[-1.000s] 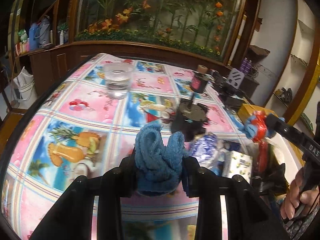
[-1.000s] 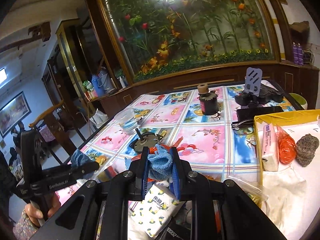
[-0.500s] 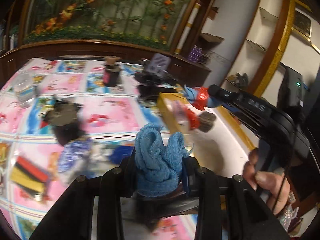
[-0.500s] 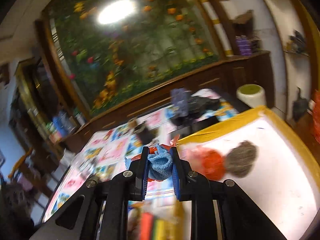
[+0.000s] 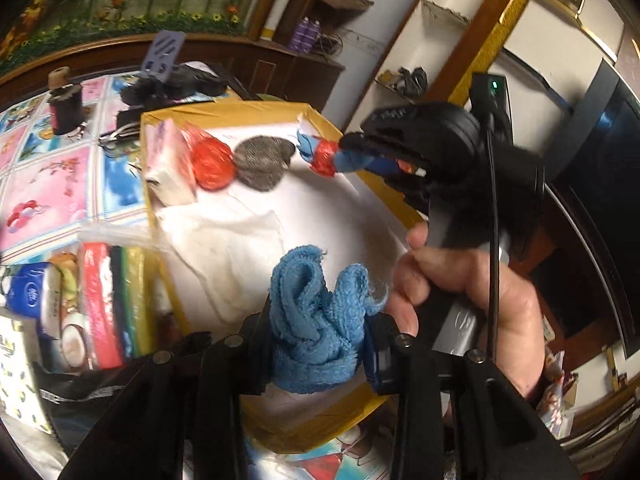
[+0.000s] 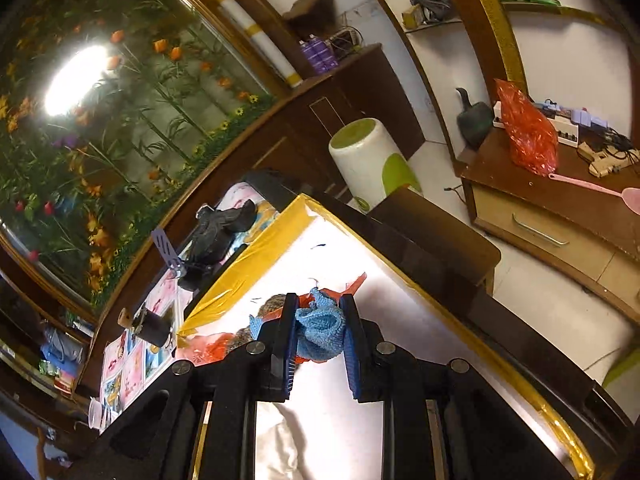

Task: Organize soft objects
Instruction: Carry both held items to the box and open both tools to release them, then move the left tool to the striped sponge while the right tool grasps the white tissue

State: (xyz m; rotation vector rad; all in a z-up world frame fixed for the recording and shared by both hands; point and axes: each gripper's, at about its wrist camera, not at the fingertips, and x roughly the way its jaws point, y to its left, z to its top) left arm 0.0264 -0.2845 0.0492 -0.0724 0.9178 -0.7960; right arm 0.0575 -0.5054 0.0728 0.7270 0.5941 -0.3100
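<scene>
The left gripper sits low in the centre of its view, jaws pinching a bunched blue towel that stands up between the fingers. It hangs over the near part of a yellow-rimmed box lined in white. Inside the box, toward the upper left of the frame, lie a pale packet, a red ball and a grey scrubber, touching one another in a row. A white cloth is crumpled on the box floor below them.

At the right of that view a hand grips the handle of the right gripper, whose tips reach into the far side of the box just beside the scrubber. They are pressed on a small blue cloth with something red bundled against it.

In the right wrist view, that cloth is squeezed between the two fingers at lower centre, red plastic poking out behind it, over the white floor of the box.

Left of the box, on the patterned tablecloth, a striped pack lies against the box wall at lower left, with a blue packet further left. A dark bottle stands at the upper left, well apart from the box. Beyond the table in the right wrist view, a white-and-green bin stands on the floor, and a red bag rests on a wooden cabinet at the upper right.
</scene>
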